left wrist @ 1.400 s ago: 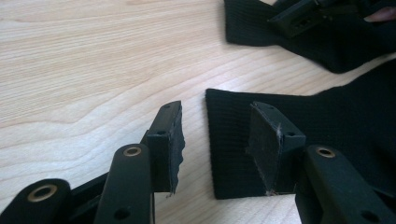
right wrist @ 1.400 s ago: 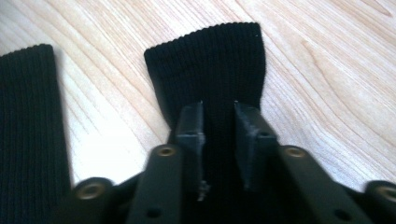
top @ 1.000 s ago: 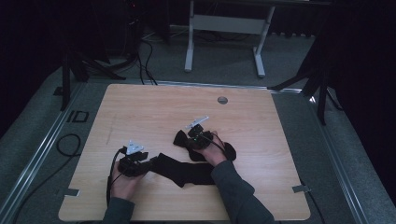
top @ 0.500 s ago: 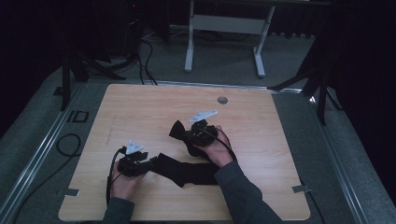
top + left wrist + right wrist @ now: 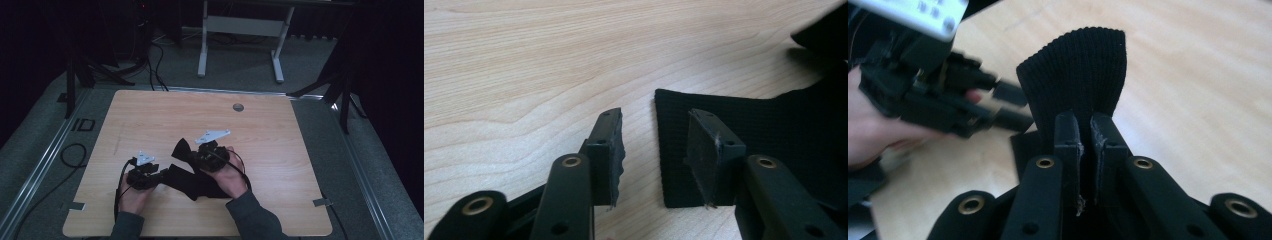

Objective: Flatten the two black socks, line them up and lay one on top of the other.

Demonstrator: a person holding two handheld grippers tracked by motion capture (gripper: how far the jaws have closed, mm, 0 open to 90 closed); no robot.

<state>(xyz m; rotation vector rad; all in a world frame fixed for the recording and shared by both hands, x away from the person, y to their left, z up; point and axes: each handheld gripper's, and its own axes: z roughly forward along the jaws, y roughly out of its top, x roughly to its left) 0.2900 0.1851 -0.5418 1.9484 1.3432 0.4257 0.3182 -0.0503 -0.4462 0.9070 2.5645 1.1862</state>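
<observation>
A black knit cloth lies on the wooden table. My right gripper is shut on its ribbed end and holds that end raised off the table. In the right gripper view the ribbed end stands up past the pinched jaws of the right gripper. My left gripper rests low at the cloth's other end. Its jaws have just been closing but are still apart around the cloth's edge. One pad hangs over the fabric, the other over bare wood. The left gripper also appears blurred in the right gripper view.
A round grommet sits near the table's far edge. Behind the table stands a white metal frame, and cables lie on the floor. Tape strips mark the table's front corners.
My right hand has risen and moved left and away with the cloth's end, pulling it up off the table. The left hand has stayed where it was.
</observation>
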